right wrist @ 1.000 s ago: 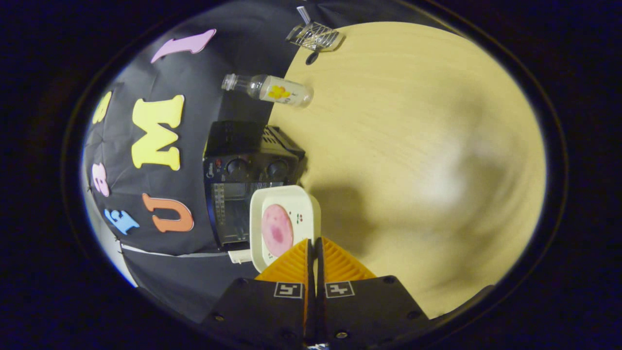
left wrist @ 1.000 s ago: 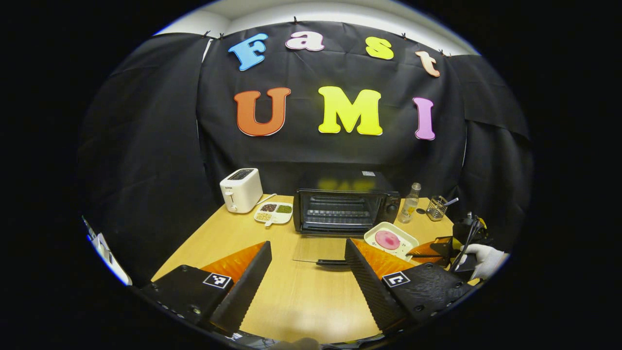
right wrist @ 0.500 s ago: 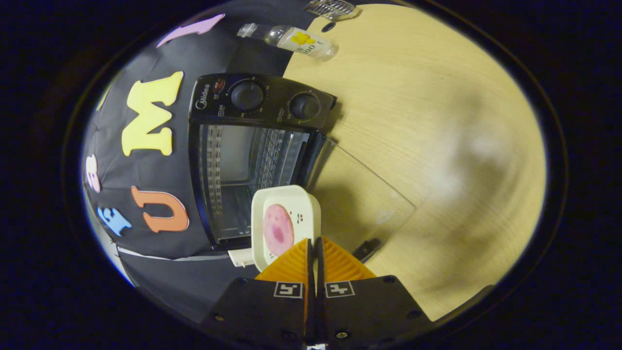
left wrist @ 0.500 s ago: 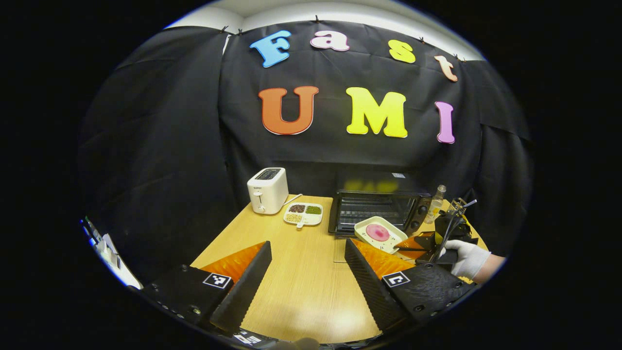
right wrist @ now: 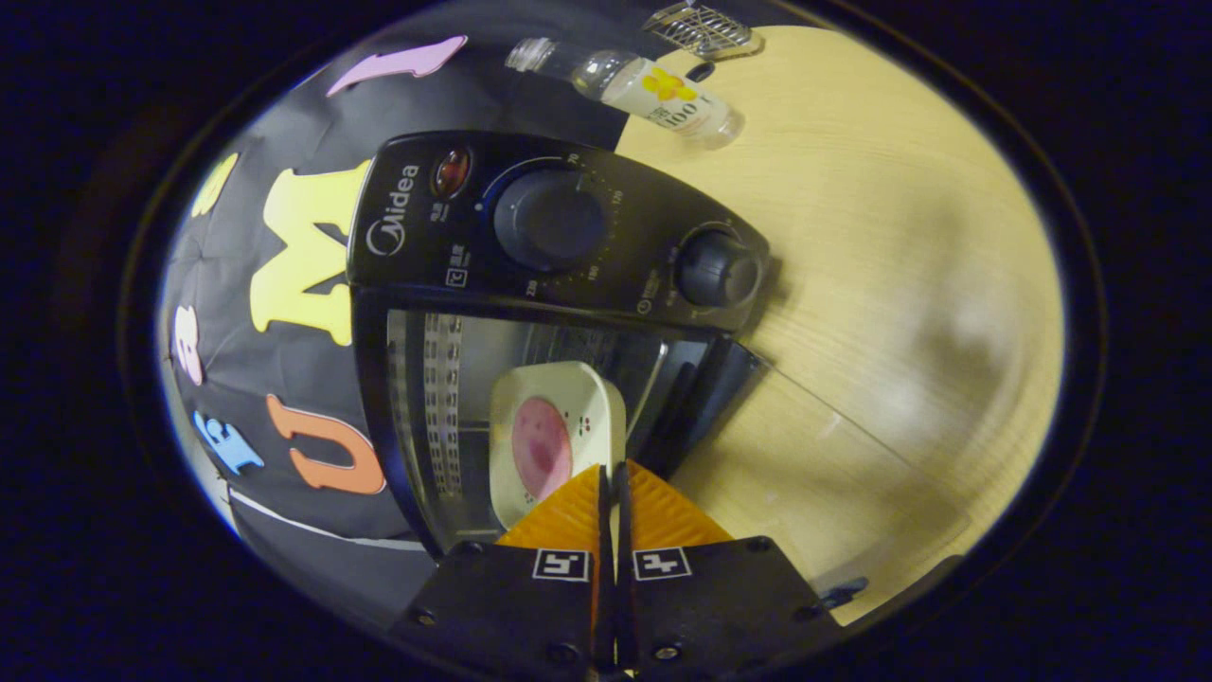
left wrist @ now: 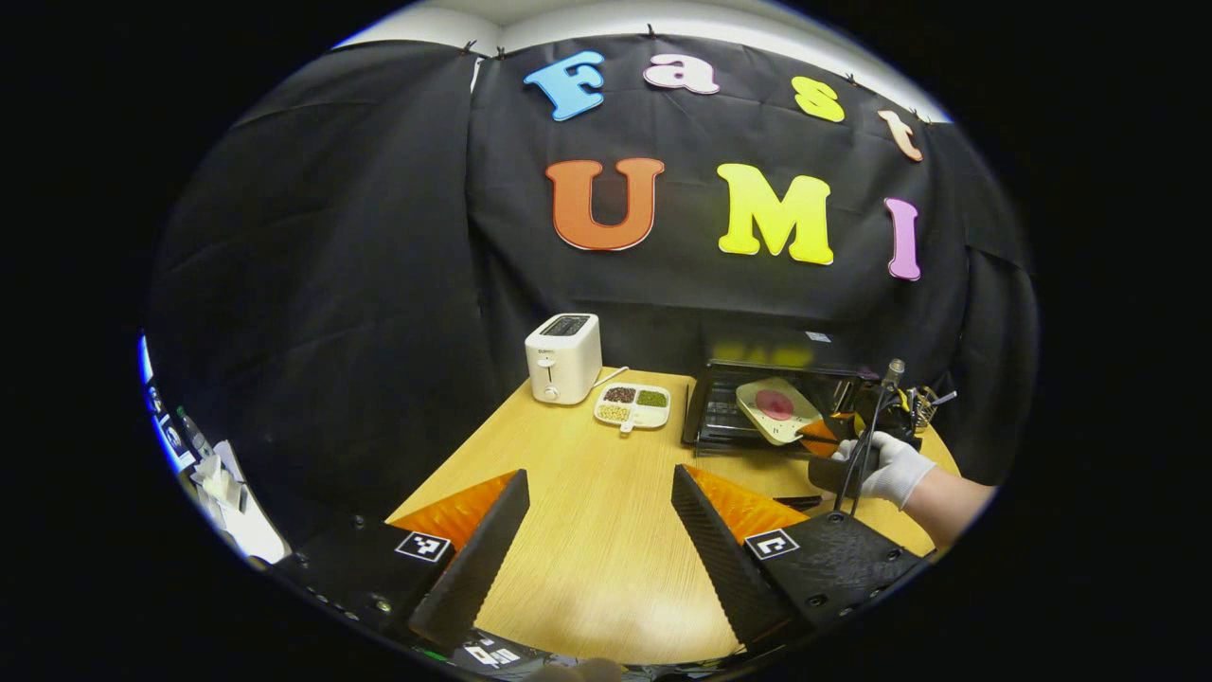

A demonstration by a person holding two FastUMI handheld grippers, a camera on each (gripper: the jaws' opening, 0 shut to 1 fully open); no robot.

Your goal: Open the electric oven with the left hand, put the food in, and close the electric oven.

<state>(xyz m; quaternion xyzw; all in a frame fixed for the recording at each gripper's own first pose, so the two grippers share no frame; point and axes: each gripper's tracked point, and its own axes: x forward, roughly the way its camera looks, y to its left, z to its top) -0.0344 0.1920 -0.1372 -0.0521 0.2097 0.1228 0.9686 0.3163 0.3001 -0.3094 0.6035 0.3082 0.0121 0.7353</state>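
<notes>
White plate [right wrist: 559,426], pink food [right wrist: 541,447] on it, is pinched by its near rim in the right gripper [right wrist: 613,483]; jaws clenched flat on the rim, almost no gap between them. Plate sits just ahead of the fingertips, at the mouth of the oven [right wrist: 530,303], partly over the threshold. Whether it touches the rack yet: cannot tell.

Oven door [right wrist: 814,474] is down, lying flat on the table [right wrist: 900,237] beside and below the right gripper. Knobs lie beyond the plate, off the entry path.

Left gripper [left wrist: 597,511] hangs well back from the oven over bare table, jaws spread wide, holding nothing.

Step in hand, as I judge it: sliding the plate in. To do it well, keep the plate level so the food does not slide, drive straight along the gripper's axis, and clear the cavity walls on both sides. Set the plate fully on the rack before letting go, then withdraw straight back over the door. Release too early and the plate could tip onto the door.
</notes>
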